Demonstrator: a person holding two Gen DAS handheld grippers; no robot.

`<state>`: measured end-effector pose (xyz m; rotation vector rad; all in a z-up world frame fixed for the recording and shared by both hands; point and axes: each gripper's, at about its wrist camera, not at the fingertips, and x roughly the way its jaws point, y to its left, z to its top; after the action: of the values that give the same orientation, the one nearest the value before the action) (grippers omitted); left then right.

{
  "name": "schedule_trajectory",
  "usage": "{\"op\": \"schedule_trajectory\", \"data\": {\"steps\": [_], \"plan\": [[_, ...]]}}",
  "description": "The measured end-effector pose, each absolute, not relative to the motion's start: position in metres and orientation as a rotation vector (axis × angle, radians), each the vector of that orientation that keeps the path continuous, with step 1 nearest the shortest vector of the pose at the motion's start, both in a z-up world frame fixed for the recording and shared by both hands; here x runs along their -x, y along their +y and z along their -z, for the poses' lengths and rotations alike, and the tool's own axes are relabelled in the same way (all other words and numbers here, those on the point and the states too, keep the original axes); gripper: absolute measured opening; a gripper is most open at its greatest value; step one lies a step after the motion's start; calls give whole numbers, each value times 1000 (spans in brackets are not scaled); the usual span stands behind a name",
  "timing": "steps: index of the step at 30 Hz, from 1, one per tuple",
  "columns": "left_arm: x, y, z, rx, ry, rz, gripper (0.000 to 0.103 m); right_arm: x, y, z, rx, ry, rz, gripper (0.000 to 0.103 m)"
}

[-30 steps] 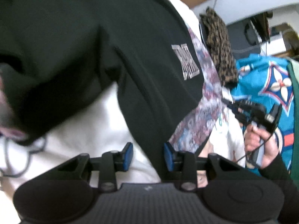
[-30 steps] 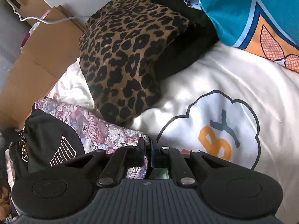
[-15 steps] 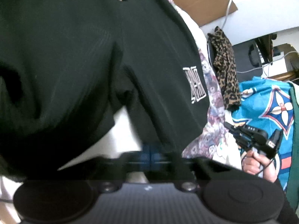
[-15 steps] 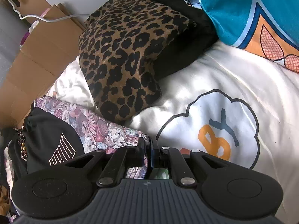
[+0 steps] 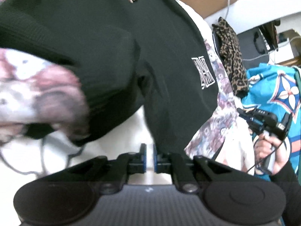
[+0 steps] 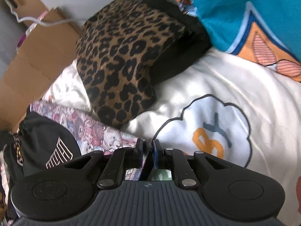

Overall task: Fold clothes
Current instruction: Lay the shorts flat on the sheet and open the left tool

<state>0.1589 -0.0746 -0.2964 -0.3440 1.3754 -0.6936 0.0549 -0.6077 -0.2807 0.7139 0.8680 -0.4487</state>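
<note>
A black garment (image 5: 112, 47) with a white logo (image 5: 204, 71) fills most of the left wrist view. Its lower corner hangs just past my left gripper (image 5: 150, 157). That gripper's jaws are opening, and only white sheet shows in the narrow gap between them. A blurred pink-and-white patterned cloth (image 5: 37, 94) sits at the left. My right gripper (image 6: 148, 150) is at the edge of the patterned garment (image 6: 94, 130). Its jaws are also opening, with a thin fold of that edge still between them. The black garment (image 6: 47, 137) lies to its left.
A folded leopard-print garment (image 6: 122, 56) lies ahead on the white sheet with a cloud print (image 6: 216, 128). A teal garment (image 6: 235, 9) is at the upper right and cardboard (image 6: 37, 56) at the left. A hand (image 5: 267, 150) holds the right gripper (image 5: 263, 120).
The left jaws went from wide apart to closed, then parted a little. The black garment spread across the left view and patterned cloth came in at the left. The right jaws parted slightly.
</note>
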Motion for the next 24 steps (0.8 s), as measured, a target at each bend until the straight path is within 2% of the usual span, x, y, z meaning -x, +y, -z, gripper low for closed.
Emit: {"op": "schedule_trajectory", "data": {"steps": [2,7,9,20,22,24], "plan": [[-158,-68,288,333,1366,687,12,-47,-608,276,-720,842,471,11],[-157,-55,264,318,1324,666,30,-30,-600,270,-772,743,452,12],[-157,-52,257,307,1310,661,33,-27,-594,271,-802,703,428,12],[-152,-8,223,298,1227,546,37,-38,-564,259,-775,621,276,14],[-153,0,217,301,1209,526,38,-40,-560,259,-798,623,249,23],[-155,7,212,299,1190,506,40,-43,-554,258,-808,618,210,26]]}}
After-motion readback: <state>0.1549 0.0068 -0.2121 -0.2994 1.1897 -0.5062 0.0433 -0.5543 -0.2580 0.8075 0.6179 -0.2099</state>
